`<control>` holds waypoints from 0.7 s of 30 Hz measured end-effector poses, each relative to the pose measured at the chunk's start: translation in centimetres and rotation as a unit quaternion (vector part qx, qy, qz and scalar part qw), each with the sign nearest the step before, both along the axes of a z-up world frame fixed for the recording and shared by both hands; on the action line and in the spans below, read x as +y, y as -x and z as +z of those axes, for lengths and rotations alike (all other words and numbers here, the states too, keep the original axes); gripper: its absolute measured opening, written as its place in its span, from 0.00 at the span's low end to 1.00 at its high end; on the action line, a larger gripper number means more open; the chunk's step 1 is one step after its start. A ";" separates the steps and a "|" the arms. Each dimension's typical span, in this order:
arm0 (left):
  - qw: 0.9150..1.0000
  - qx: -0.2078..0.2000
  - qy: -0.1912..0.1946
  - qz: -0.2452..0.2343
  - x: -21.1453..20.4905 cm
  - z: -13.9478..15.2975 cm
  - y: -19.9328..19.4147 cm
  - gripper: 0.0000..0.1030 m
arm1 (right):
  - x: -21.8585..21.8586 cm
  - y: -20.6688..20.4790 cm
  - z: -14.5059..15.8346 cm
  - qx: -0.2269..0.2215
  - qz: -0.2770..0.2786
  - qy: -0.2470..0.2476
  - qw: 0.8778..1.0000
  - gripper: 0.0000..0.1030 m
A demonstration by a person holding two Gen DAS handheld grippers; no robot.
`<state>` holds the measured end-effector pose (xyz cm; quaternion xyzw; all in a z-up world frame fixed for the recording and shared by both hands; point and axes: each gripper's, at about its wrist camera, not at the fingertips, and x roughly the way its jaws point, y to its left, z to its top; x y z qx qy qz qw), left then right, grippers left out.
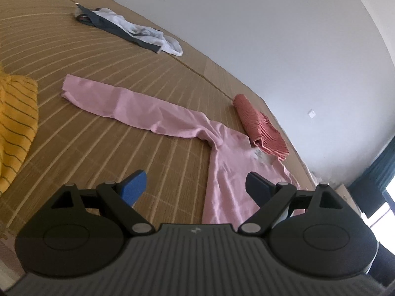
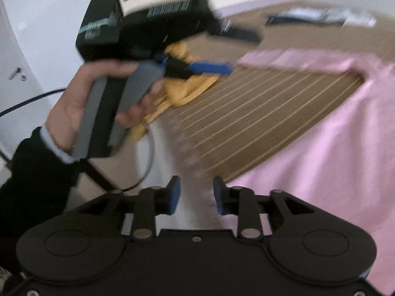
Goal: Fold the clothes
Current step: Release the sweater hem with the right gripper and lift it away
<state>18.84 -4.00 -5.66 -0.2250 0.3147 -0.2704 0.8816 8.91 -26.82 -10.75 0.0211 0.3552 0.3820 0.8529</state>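
Pink top: the pink top [image 1: 170, 113] lay flat on the woven mat [image 1: 81, 148], one long sleeve [image 1: 116, 101] stretched out to the far left, the body near and to the right.
Left tongs: the left tongs [image 1: 195, 190] were wide apart and held nothing. They hung above the mat, by the near left edge of the top's body.
Right tongs: the right tongs [image 2: 196, 194] had a narrow gap and held nothing. The view was blurry, so I could not tell how close they were to the cloth.
Hand: a hand [image 2: 98, 98] held the grip of the left tongs, seen from the right wrist.
Other clothes: a yellow striped top [image 1: 14, 123] lay at the left edge, a folded red cloth [image 1: 259, 125] sat just beside the pink top's far side, and a white and dark pile [image 1: 133, 29] lay far away.
Step, I think: getting ready to grab the pink top for a fold.
Doing it well: pinch only one layer at the edge or the sleeve end.
More: lift a little, lay the sleeve across the body, keep it smooth.
Watch out: do not drag the whole top or bump the red cloth.
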 end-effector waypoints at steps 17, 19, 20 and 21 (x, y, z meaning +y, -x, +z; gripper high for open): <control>0.972 0.005 -0.168 -0.163 -10.0 -3.4 1.7 0.88 | -14.8 2.5 -0.7 -0.017 -0.317 0.170 0.933 0.71; 0.966 0.012 -0.188 -0.177 -10.5 -4.1 1.9 0.88 | -17.1 3.8 -0.8 -0.009 -0.345 0.151 0.926 0.71; 0.963 0.013 -0.196 -0.183 -10.7 -4.5 2.0 0.88 | -18.0 4.5 -1.0 -0.003 -0.355 0.140 0.924 0.71; 0.960 0.008 -0.205 -0.188 -10.9 -4.7 2.3 0.88 | -18.5 5.0 -1.2 0.003 -0.360 0.133 0.923 0.71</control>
